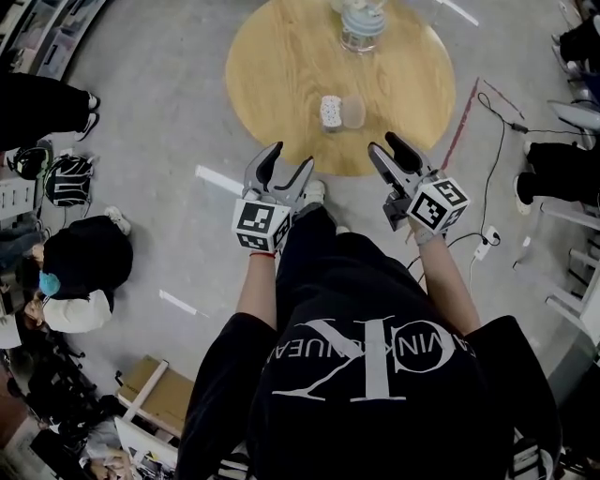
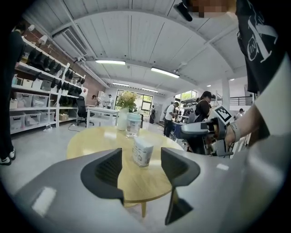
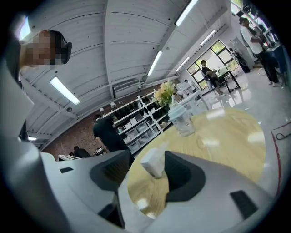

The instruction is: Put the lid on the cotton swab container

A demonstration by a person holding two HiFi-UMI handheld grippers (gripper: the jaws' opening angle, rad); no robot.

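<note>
The cotton swab container (image 1: 331,112), a small white patterned tub, stands on the round wooden table (image 1: 272,75). Its clear lid (image 1: 353,112) lies just to its right. Both grippers hover in front of the table's near edge, short of the container. My left gripper (image 1: 289,159) is open with nothing between its jaws. In the left gripper view the container (image 2: 142,151) shows beyond the gap of the left gripper (image 2: 142,175). My right gripper (image 1: 385,145) is also open and empty. The right gripper view shows the container (image 3: 154,163) past the right gripper (image 3: 144,182).
A clear lidded jar (image 1: 362,28) stands at the table's far side, beside a vase of flowers (image 2: 122,113). Cables and a power strip (image 1: 483,246) lie on the floor to the right. People sit at the left (image 1: 80,272); shelving lines the wall (image 2: 41,95).
</note>
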